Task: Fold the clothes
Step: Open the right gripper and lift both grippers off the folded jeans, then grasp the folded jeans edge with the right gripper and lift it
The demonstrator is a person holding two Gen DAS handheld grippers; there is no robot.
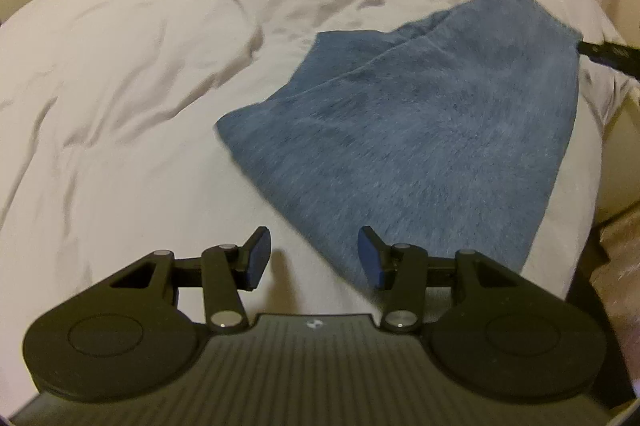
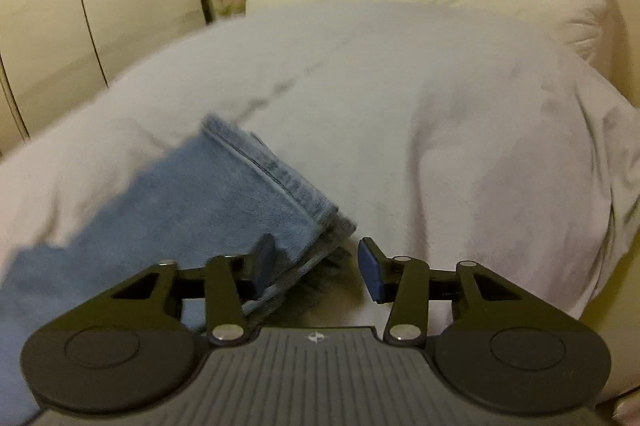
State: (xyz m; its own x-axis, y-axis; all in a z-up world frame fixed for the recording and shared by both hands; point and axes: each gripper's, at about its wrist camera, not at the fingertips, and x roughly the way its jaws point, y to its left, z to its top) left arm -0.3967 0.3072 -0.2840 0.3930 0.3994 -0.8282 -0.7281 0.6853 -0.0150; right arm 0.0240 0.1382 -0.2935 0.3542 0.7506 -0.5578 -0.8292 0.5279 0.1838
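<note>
The left tool [image 1: 314,256] hangs wide open and empty over the blue cloth's [image 1: 420,130] near corner, ready to pinch it. The cloth lies doubled on the bed [image 1: 120,86]; the right tool [image 2: 316,262], equally open, straddles its layered edge.

The left claw [image 1: 314,256], its fingers spread, hovers beside the folded blue towel [image 1: 420,130] on the white duvet [image 1: 140,86].
</note>
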